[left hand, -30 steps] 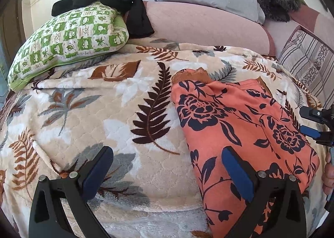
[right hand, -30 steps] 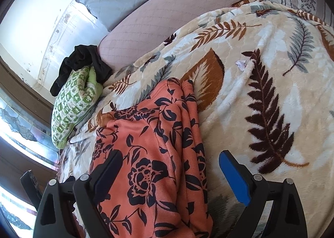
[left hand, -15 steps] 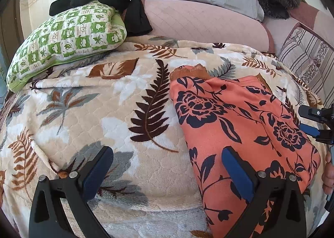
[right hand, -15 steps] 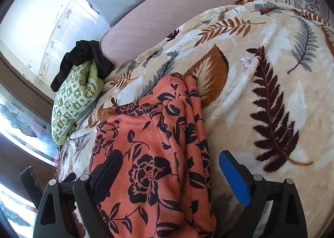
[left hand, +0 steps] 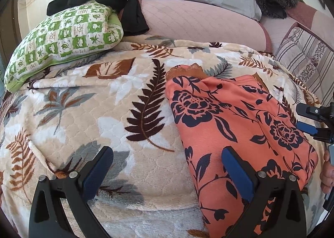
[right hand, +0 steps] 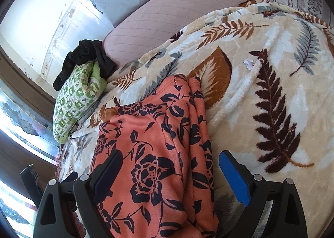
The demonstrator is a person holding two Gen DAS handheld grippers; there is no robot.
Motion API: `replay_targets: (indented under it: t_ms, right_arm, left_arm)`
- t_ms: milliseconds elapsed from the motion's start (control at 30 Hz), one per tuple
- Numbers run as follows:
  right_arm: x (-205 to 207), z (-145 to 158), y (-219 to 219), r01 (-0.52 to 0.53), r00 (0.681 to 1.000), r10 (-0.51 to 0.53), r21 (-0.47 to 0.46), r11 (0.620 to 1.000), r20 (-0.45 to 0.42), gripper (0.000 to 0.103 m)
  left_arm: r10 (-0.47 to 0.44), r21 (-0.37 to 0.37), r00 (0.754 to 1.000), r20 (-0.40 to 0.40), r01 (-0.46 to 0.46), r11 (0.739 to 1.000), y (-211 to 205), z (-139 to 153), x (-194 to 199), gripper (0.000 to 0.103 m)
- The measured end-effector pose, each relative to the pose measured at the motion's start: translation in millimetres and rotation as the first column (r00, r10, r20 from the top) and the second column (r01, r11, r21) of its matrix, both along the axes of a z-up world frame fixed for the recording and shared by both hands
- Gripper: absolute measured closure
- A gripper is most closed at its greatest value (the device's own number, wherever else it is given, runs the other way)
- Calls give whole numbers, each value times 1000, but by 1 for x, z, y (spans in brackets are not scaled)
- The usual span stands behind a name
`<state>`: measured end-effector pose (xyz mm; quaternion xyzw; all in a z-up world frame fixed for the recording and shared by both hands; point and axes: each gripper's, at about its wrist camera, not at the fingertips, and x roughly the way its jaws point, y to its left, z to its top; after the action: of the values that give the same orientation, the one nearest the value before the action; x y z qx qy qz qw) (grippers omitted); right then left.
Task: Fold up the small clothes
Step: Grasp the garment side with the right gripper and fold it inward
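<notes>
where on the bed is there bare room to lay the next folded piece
Bare leaf-print blanket lies left of the orange floral garment, below the green checked pillow. More lies right of the garment. The headboard end is crowded: pillow, black clothing.

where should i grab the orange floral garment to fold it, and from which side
Likely the near hem of the orange floral garment, one corner per gripper, coming in from the near end. It lies flat lengthwise on the leaf-print blanket, near end between the open left gripper and open right gripper; its bunched right edge looks harder to pinch cleanly.
</notes>
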<state>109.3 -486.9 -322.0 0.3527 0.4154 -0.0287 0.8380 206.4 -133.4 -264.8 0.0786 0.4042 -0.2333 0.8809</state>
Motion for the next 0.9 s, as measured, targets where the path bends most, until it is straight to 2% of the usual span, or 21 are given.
replay_targets:
  t_ms: [267,333,467,500,533,600,633,667,733,767,833,900]
  right_arm:
    - [0,0,1,2,1000,-2,-3,1000,6,9]
    - [-6,9,1,31,998,-30,-25,999,57,11]
    - [-15,39,9,8,977,5,-61,998,215,42]
    - [-15,43,13,-11,971,27,-69,998,238,48]
    - [-13,46,19,-43,967,60,-73,996,248,50]
    - [-6,43,32,-100,968,117,-86,991,221,52]
    - [-1,37,37,-128,973,143,-92,987,180,52]
    - [4,27,42,-156,978,167,-93,983,121,52]
    - [19,-3,48,-199,979,194,-92,976,-63,52]
    - [19,-14,48,-203,977,194,-99,974,-92,55]
    - [18,-8,47,-206,978,200,-116,972,-63,57]
    - [15,-1,43,-194,981,191,-92,977,-40,55]
  left_arm:
    - [-18,2,1000,-4,18,1000,-3,0,-2,0]
    - [-26,6,1000,-7,26,1000,-5,-1,-3,0]
    - [-31,15,999,-6,31,999,-7,-3,-4,0]
    - [-32,17,999,-8,32,999,-7,-4,-3,0]
    - [-32,18,999,-11,32,999,-7,-4,-3,0]
    - [-32,18,999,-16,32,999,-7,-5,-3,0]
    - [-32,19,999,-18,33,999,-7,-6,-3,0]
    - [-32,19,999,-20,33,999,-7,-6,-3,0]
    - [-34,16,999,-29,35,999,-7,-7,-2,0]
    - [-37,15,999,-36,38,999,-7,-8,-2,0]
    - [-35,12,999,-35,35,999,-7,-8,-2,0]
    - [-35,1,999,-33,35,999,-6,-5,-2,0]
